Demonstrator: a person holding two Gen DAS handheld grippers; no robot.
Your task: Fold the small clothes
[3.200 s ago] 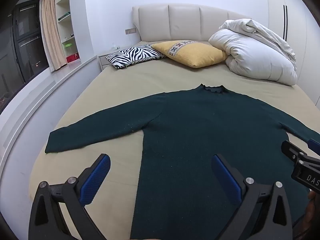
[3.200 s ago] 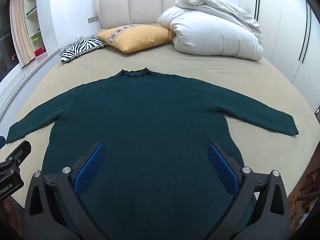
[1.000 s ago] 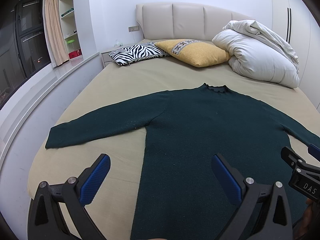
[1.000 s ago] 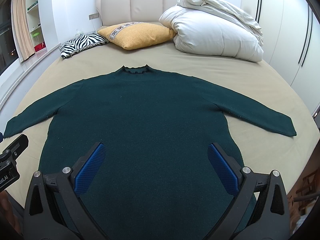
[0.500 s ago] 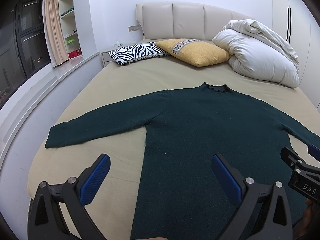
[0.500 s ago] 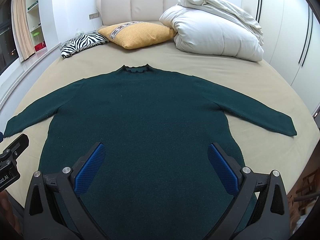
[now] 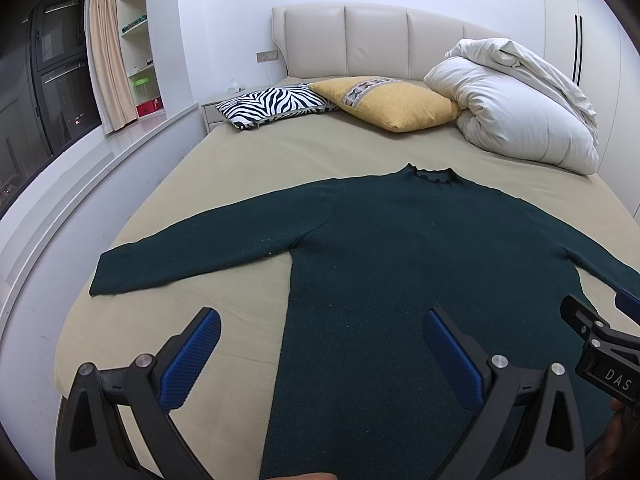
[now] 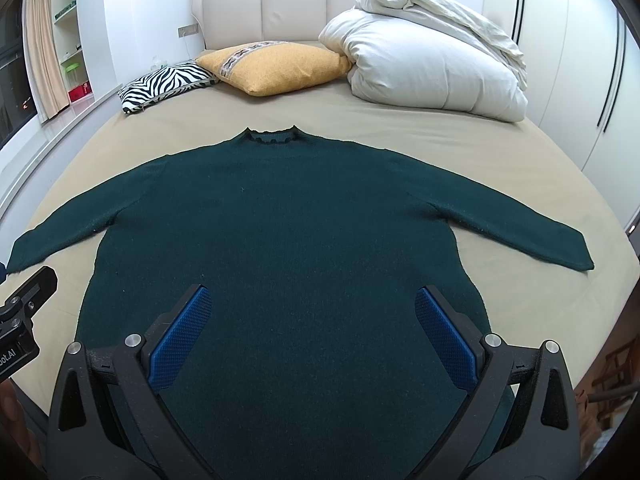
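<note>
Lying flat on the bed [image 8: 400,136], collar away, the sweater [image 8: 288,216] spreads sleeves sideways; left gripper [image 7: 320,354] nearer its left sleeve [image 7: 192,258], right gripper [image 8: 312,334] over the hem, both wide open, empty.

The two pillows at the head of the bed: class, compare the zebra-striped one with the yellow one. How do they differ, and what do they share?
The zebra pillow is black-and-white striped all over; the yellow pillow is plain mustard with one patterned band. The zebra pillow looks flatter, the yellow pillow plumper. The zebra pillow lies nearest the window side, the yellow pillow between it and the white duvet. Both rest on the bed beyond the green sweater.
</note>
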